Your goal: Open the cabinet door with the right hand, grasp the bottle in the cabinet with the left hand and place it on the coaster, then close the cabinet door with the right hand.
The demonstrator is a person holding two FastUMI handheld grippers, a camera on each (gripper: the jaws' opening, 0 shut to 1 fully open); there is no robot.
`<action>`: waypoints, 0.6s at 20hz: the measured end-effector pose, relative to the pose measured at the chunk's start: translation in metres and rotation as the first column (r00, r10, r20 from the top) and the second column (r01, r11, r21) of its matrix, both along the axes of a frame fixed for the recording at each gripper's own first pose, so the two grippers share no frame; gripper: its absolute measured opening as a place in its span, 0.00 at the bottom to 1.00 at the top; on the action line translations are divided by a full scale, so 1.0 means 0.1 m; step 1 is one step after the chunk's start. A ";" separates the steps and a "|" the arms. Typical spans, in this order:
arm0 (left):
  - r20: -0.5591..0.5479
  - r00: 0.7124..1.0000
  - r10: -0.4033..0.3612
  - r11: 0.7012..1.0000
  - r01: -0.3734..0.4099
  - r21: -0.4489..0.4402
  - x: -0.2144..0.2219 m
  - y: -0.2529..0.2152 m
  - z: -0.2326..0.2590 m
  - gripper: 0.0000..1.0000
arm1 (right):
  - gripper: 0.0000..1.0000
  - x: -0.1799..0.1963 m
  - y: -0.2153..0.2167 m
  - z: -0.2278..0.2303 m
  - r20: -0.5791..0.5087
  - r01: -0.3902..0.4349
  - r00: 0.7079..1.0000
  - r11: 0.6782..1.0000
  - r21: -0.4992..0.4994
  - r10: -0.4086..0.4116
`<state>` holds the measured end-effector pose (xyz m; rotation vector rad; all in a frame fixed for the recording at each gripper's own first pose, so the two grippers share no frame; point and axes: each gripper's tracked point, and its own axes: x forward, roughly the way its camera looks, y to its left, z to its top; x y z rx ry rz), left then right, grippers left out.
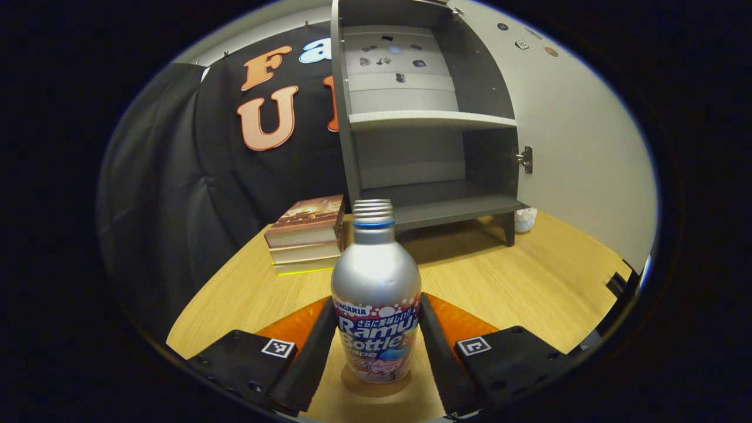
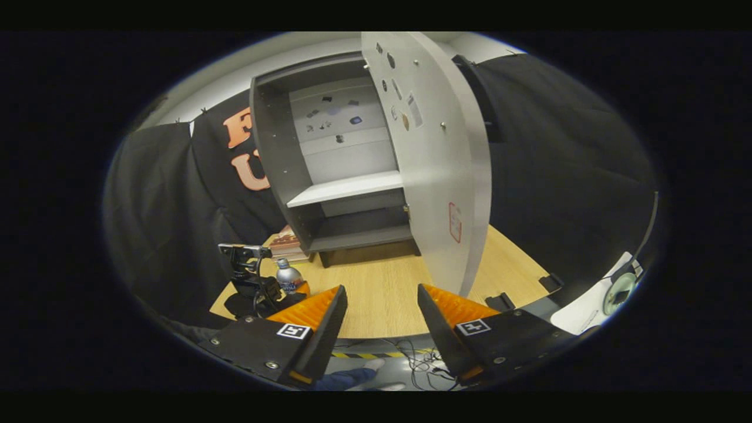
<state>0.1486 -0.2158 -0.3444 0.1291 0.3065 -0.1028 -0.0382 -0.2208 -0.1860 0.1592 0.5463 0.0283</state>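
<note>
Left tool (image 1: 376, 346) clenched on bottle (image 1: 376, 294), lower centre, upright on counter (image 1: 517, 276); label reads "SANGARIA Ramu Bottle". Right tool (image 2: 382, 317) released, cabinet door (image 2: 440, 164) open.

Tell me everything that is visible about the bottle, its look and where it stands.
The bottle looks like silver metal, with a threaded neck, a blue ring, no cap, and a colourful printed label. It stands upright on the wooden table, in front of the open cabinet, between the left gripper fingers, which sit close beside its lower body.
</note>
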 end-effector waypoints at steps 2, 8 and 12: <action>-0.015 1.000 0.009 1.000 -0.009 -0.004 0.03 0.05 -0.12 0.85 | 0.75 0.07 0.07 -0.05 -0.030 -0.011 1.000 1.000 0.004 0.011; -0.020 1.000 0.011 1.000 -0.011 -0.009 0.00 0.12 -0.13 0.85 | 0.76 0.21 0.17 -0.08 -0.036 -0.040 0.999 0.999 -0.007 0.040; -0.058 0.998 0.022 0.999 -0.024 -0.032 -0.20 0.17 -0.16 0.85 | 0.76 0.14 0.20 -0.10 -0.037 -0.032 0.999 0.999 0.012 0.033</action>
